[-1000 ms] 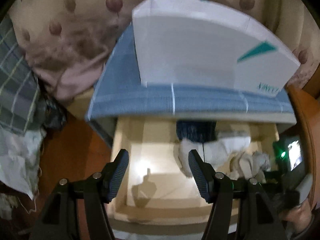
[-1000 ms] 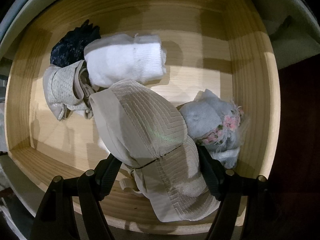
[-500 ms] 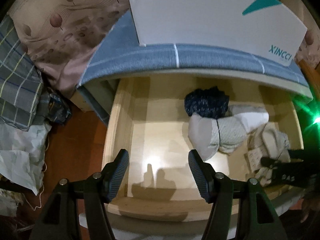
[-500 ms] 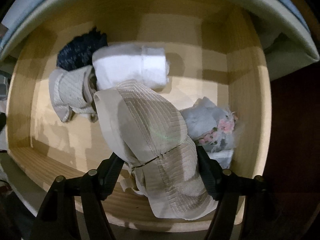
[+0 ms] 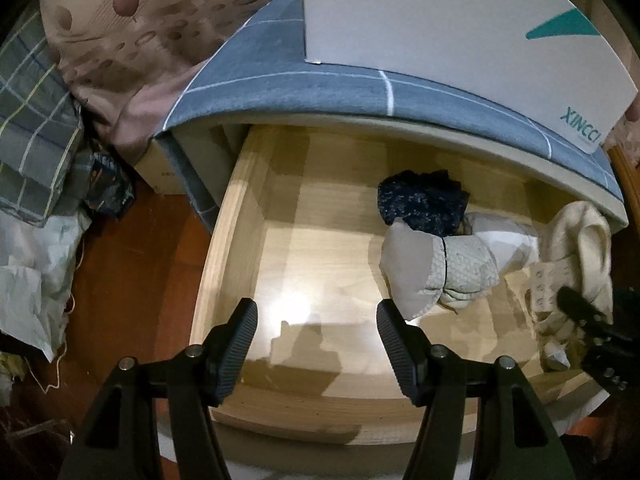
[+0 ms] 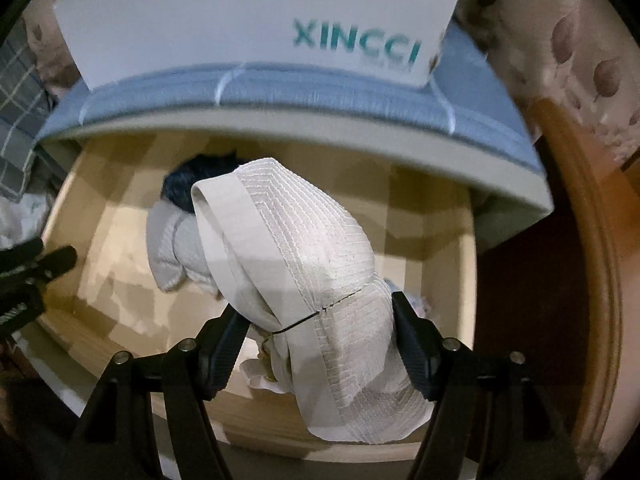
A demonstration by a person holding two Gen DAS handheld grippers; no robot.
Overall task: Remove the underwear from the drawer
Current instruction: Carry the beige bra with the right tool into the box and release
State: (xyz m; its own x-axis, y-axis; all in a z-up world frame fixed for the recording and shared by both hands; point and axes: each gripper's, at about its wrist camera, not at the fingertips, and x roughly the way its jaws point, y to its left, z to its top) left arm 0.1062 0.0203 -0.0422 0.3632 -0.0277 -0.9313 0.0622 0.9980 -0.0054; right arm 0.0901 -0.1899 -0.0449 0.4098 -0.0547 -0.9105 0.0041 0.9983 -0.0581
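Leftmost, the left gripper (image 5: 317, 322) hangs wide open and empty over the wooden drawer (image 5: 224, 248); rightward, the right gripper (image 6: 318, 320), jaws just narrowed, clamps a cream bra (image 6: 304, 264) lifted above it.

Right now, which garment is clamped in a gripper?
The beige quilted bra, clamped in the right gripper above the drawer. The navy piece and grey-white bundle lie loose inside; the left gripper is empty.
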